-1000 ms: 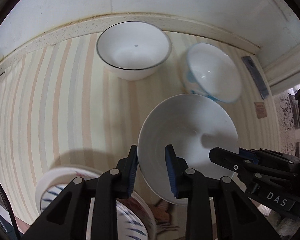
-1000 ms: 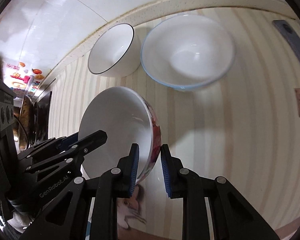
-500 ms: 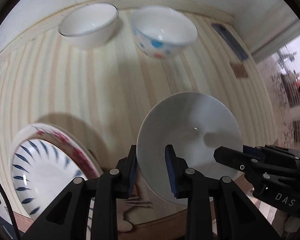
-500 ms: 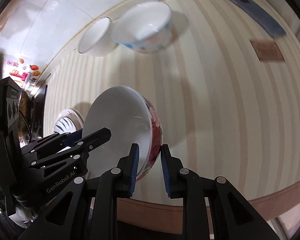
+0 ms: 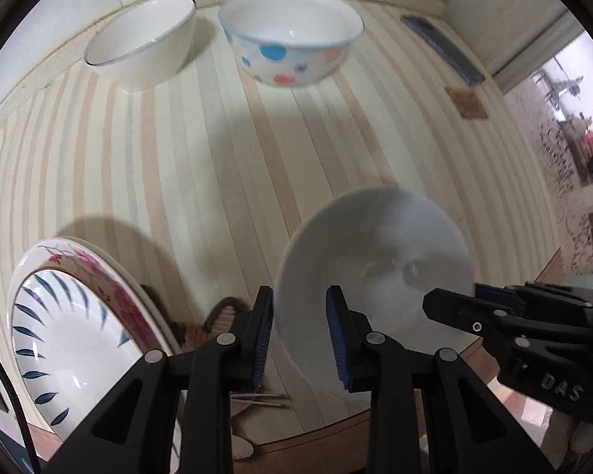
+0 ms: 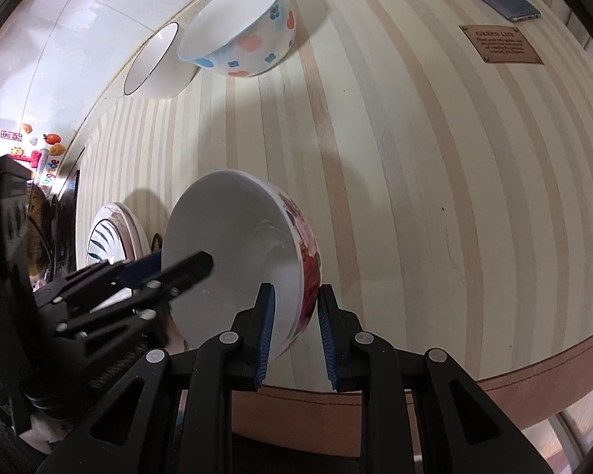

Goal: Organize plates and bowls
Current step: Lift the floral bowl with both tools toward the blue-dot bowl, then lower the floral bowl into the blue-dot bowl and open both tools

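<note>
In the left wrist view, your left gripper [image 5: 299,335] was clamped on the rim of the big white bowl [image 5: 375,276], held up over the near edge of the striped table [image 5: 217,166], with nothing in it; far back stood an empty white bowl [image 5: 142,55] and an empty spotted bowl [image 5: 292,47] side by side, and the stacked plates [image 5: 75,328] sat near on the left. In the right wrist view, your right gripper [image 6: 294,331] was clamped on the other side of the same bowl [image 6: 233,252], which had red flowers outside.
</note>
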A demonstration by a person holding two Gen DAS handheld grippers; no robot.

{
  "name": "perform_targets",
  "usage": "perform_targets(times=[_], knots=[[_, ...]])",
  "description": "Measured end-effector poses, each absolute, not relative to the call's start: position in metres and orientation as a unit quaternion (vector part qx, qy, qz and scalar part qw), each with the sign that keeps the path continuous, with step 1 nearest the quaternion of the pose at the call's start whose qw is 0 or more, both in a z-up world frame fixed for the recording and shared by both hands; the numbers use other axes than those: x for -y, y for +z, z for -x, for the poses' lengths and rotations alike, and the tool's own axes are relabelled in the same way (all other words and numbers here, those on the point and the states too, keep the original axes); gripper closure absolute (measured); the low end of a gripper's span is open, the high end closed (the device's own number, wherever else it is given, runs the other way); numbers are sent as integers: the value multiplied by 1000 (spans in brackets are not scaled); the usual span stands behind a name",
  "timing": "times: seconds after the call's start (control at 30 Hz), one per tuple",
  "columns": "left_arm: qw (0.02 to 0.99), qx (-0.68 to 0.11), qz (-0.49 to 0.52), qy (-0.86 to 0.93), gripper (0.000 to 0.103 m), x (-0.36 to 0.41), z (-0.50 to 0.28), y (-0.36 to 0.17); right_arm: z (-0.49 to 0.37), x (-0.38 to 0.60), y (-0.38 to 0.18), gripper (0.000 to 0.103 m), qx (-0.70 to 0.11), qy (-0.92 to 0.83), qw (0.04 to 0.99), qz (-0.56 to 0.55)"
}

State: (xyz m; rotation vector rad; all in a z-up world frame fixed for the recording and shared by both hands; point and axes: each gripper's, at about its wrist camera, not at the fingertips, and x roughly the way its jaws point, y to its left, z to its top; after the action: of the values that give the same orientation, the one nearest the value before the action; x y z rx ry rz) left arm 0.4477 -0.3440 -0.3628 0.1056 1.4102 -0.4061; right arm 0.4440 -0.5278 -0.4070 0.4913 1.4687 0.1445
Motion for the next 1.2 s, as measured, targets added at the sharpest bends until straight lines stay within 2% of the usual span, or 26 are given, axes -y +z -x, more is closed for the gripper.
perform_targets(times=[0.07, 0.13, 0.2, 0.27, 0.43, 0.7, 0.83, 0.9, 0.93, 0.97, 1.2], knots=[[753, -632, -30, -183, 77, 339, -456, -348, -448, 536, -402, 77, -661, 63, 711, -231], [767, -616, -11, -178, 77, 331, -469, -328, -455, 547, -391, 70, -649, 65, 716, -250], [780, -603, 7, -169, 76, 323, -488, -311, -466, 557, -378, 50, -635, 70, 723, -262], [791, -590, 27, -160, 72, 317, -513, -298, -482, 564, -366, 41, -622, 73, 731, -270], [802, -577, 48, -145, 72, 318, -571, -292, -542, 575, -351, 41, -596, 79, 752, -269], [783, -605, 21, -144, 72, 355, -632, -336, -634, 563, -379, 41, -607, 75, 750, -252], [768, -624, 14, -143, 72, 363, -645, -362, -662, 557, -405, 49, -620, 74, 740, -251], [765, -628, 18, -145, 73, 366, -647, -370, -669, 557, -417, 72, -626, 71, 734, -253], [765, -626, 20, -146, 78, 367, -648, -372, -671, 558, -420, 75, -627, 71, 733, -253], [767, -625, 18, -145, 79, 367, -647, -372, -674, 558, -422, 79, -627, 68, 735, -249], [768, -624, 14, -144, 79, 370, -645, -369, -676, 554, -422, 84, -620, 68, 750, -221]])
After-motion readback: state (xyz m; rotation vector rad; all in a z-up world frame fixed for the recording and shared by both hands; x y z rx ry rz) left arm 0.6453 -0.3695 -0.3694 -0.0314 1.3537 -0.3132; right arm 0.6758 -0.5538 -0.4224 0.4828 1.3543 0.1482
